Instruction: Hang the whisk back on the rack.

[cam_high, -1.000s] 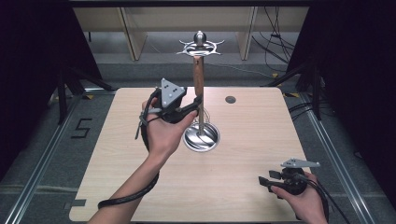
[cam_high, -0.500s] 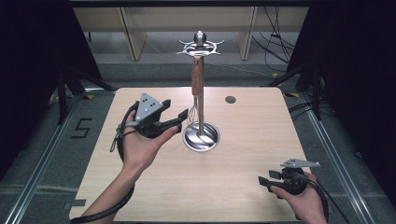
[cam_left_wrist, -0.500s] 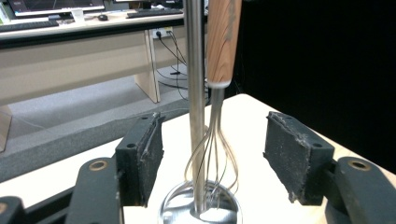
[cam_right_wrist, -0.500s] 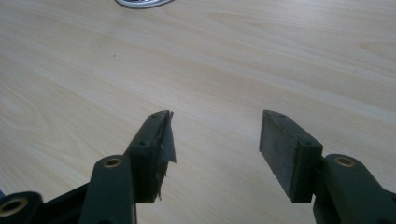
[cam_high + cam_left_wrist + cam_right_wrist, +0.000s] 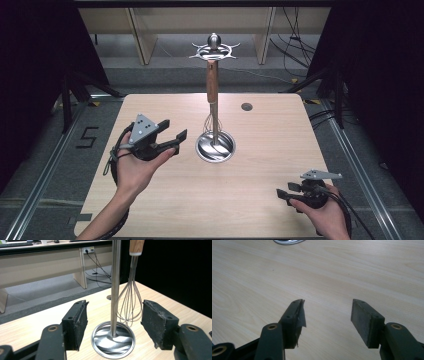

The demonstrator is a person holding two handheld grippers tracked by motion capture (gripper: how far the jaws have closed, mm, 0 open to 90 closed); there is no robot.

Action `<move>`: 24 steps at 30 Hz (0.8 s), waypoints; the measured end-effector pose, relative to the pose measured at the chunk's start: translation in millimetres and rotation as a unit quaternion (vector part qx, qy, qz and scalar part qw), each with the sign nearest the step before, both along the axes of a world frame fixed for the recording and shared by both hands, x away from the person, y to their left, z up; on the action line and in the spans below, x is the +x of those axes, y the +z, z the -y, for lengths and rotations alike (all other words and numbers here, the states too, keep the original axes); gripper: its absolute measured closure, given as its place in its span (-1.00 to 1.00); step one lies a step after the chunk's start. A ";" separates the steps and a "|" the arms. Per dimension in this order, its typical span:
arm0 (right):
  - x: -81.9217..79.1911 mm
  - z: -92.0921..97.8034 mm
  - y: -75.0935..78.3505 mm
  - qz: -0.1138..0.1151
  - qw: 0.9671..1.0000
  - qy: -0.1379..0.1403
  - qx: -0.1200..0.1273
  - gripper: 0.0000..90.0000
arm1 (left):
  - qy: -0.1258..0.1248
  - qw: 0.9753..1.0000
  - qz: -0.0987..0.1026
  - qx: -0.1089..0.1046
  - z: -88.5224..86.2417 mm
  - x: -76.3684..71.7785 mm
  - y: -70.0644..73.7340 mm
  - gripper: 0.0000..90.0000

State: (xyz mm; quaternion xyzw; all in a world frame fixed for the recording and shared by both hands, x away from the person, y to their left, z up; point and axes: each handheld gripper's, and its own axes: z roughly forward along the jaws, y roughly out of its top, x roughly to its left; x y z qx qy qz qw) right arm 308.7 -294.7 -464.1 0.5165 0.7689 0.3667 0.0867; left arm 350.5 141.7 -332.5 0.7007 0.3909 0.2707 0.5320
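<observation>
The whisk [image 5: 214, 107] hangs upright from the stand [image 5: 214, 50], its long axis vertical. The wooden handle [image 5: 212, 82] is at the top, up under the stand's spoked metal crown, and the wire loops [image 5: 128, 302] point straight down, ending just above the round steel base [image 5: 215, 146]. In the left gripper view the loops sit just beside the stand's thin steel pole [image 5: 115, 287], apart from it or barely brushing it; I cannot tell which.

The stand sits near the middle of the wooden table [image 5: 260, 165], towards its far edge. A small dark round hole [image 5: 246, 106] lies in the tabletop to the right of the stand.

The left gripper [image 5: 174, 135] is held in the air to the left of the base, aimed at the stand. Its jaws are spread wide with nothing between them but a view of pole and whisk, well short of both.

The right gripper [image 5: 281, 192] rests low near the table's near right corner, far from the stand, jaws also spread apart over bare wood.
</observation>
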 end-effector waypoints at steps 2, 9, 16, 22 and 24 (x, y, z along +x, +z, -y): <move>2.0 2.8 -0.5 0.023 1.000 0.011 -0.016 -0.02 | -0.001 1.000 0.001 0.000 -1.4 -1.1 -3.6 -0.19; 0.6 0.2 -1.1 0.006 1.000 0.001 0.009 -0.02 | -0.010 1.000 -0.007 -0.004 -6.5 -6.4 -20.0 -0.20; 0.7 0.2 -1.2 0.007 1.000 0.001 0.009 -0.02 | -0.003 1.000 -0.008 0.018 -16.3 -10.2 -37.8 -0.20; 0.5 0.4 -0.6 0.005 1.000 0.000 0.002 -0.02 | -0.007 0.999 -0.021 0.027 -23.6 -13.7 -58.5 -0.21; 0.8 0.1 -1.3 0.006 1.000 0.001 0.008 -0.02 | -0.008 0.999 -0.026 0.033 -26.1 -14.9 -65.4 -0.21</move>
